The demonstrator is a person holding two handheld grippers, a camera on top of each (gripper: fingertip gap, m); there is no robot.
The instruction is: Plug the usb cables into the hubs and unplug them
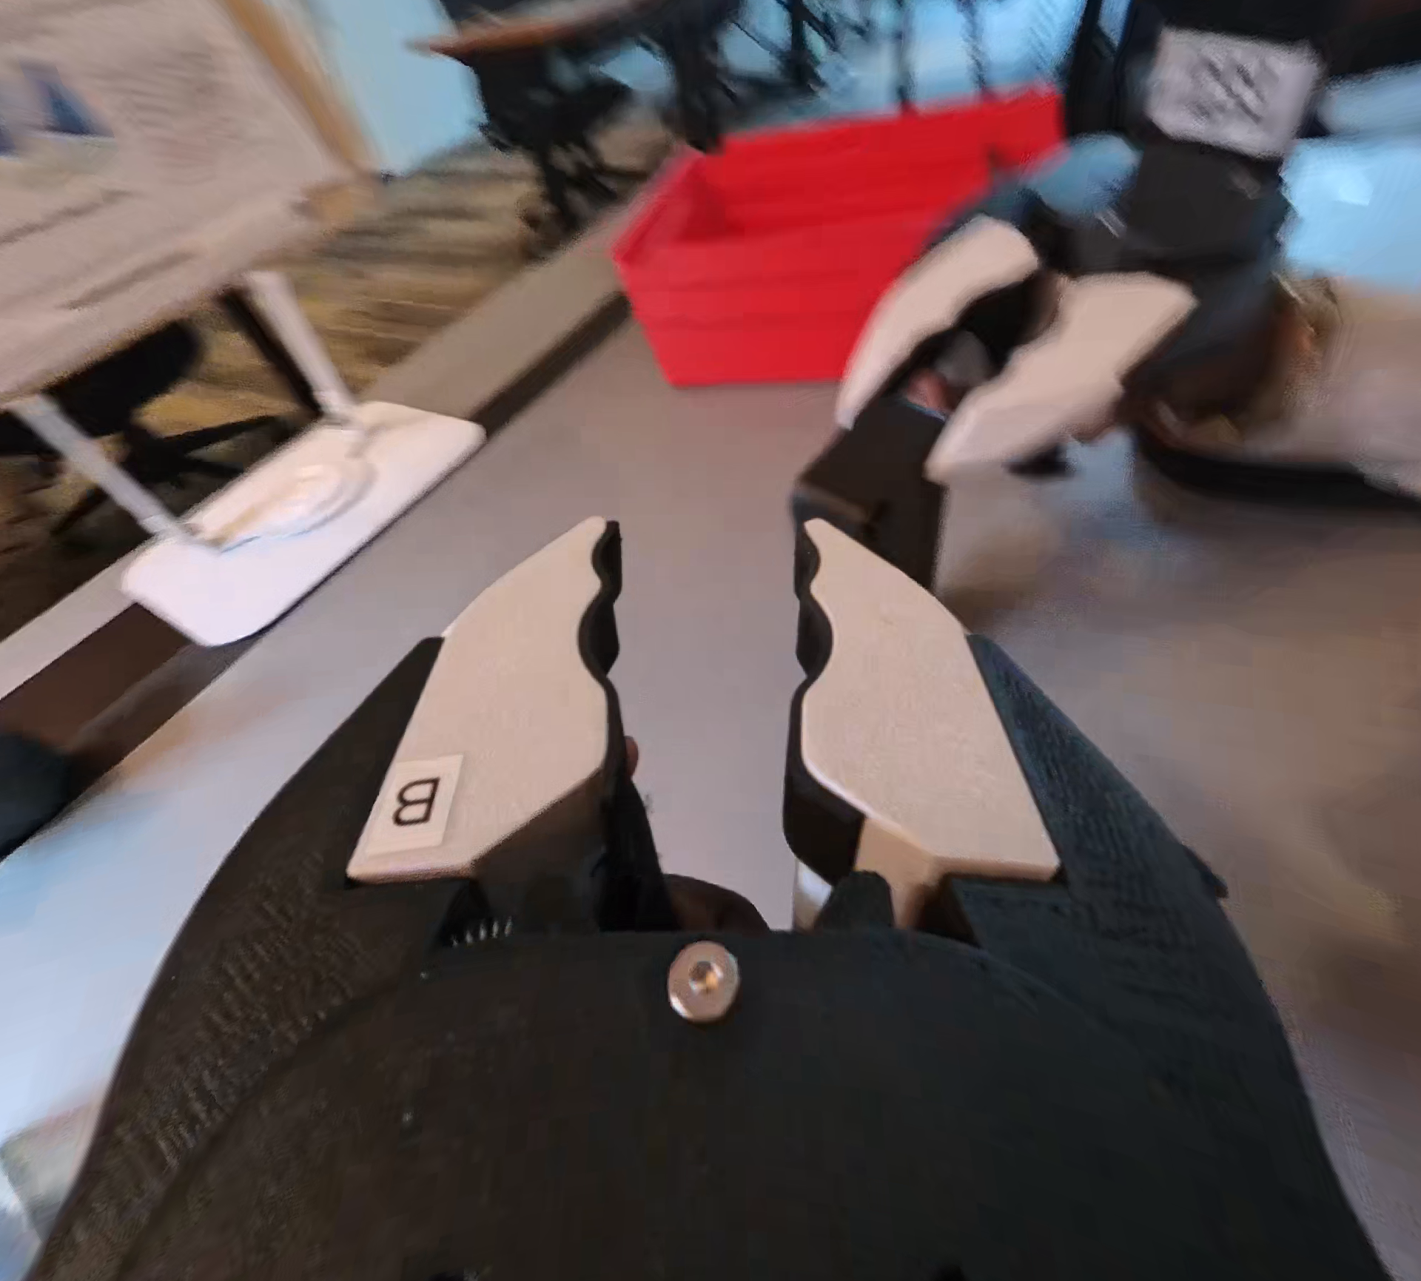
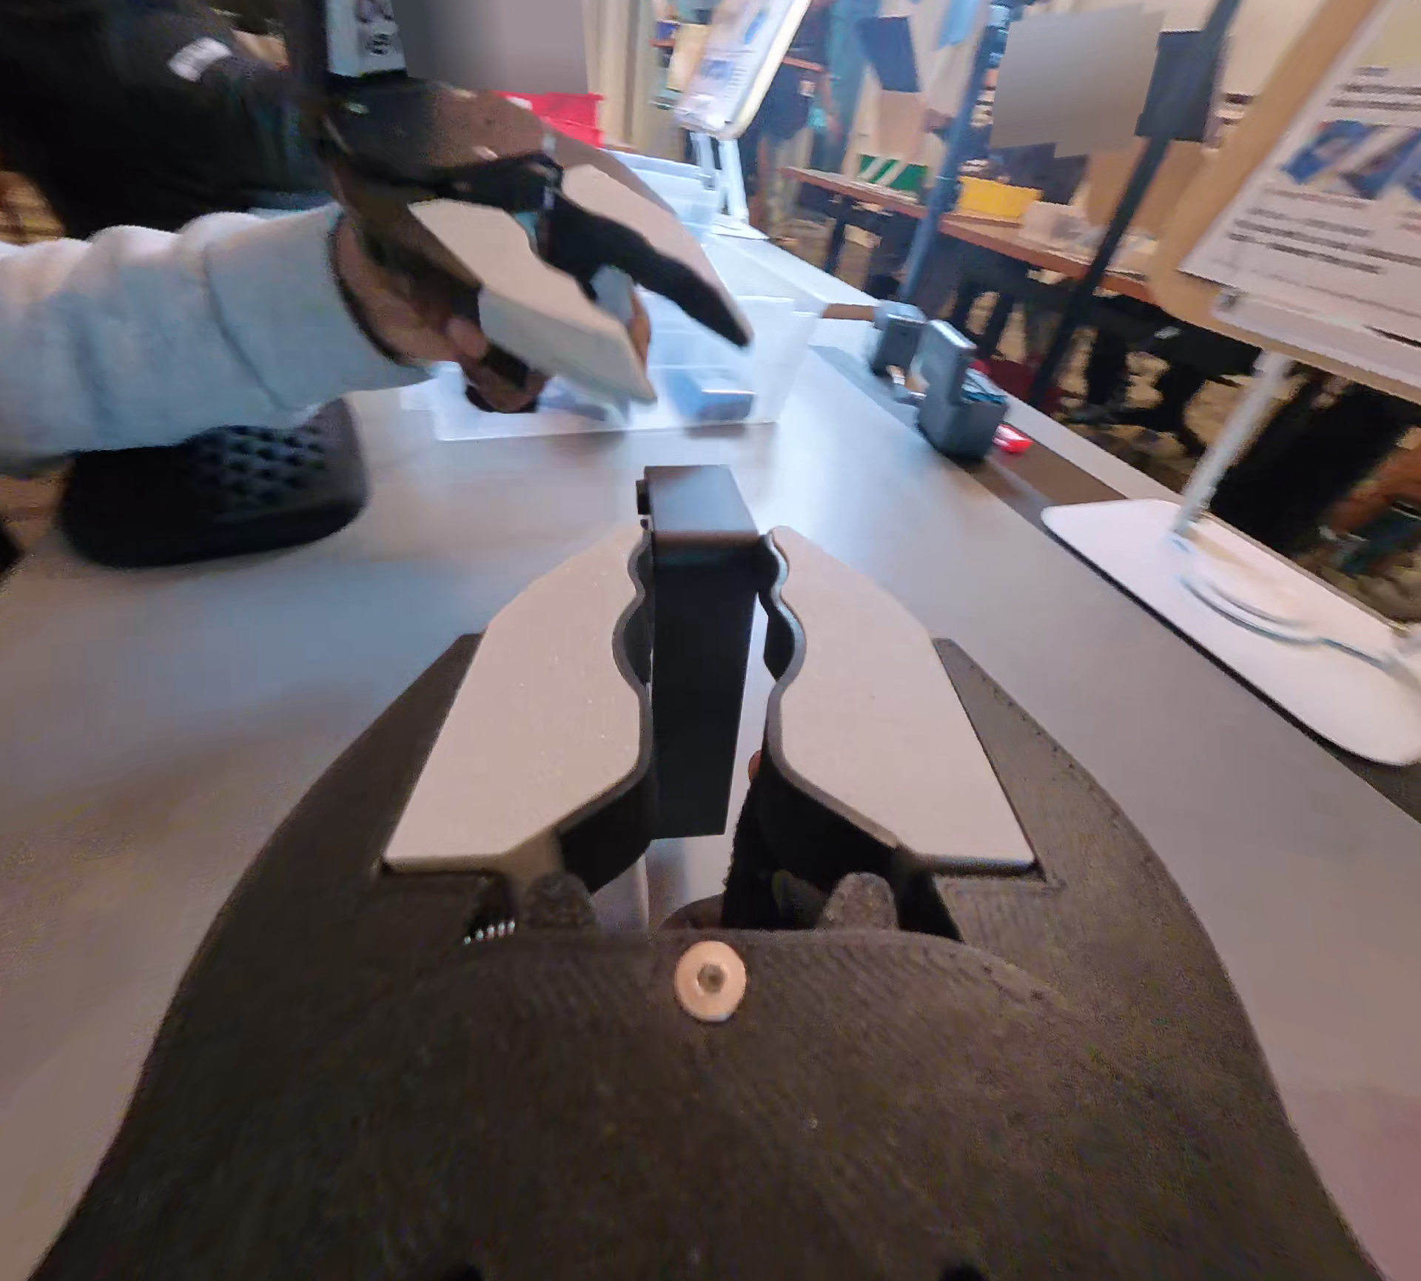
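My right gripper is shut on a black rectangular hub and holds it upright just above the grey table. The hub's top sticks out past the fingertips. In the left wrist view the right gripper shows at the upper right with the black hub below its fingers. My left gripper is open and empty, above the table and to the left of the hub. It also shows in the right wrist view, held by a hand in a white sleeve. No cable is visible.
A red bin stands at the far end of the table. A white lamp base sits at the table's edge. A clear tray, grey devices and a black pad lie beyond. There is about 7 cm between the tips of the two grippers.
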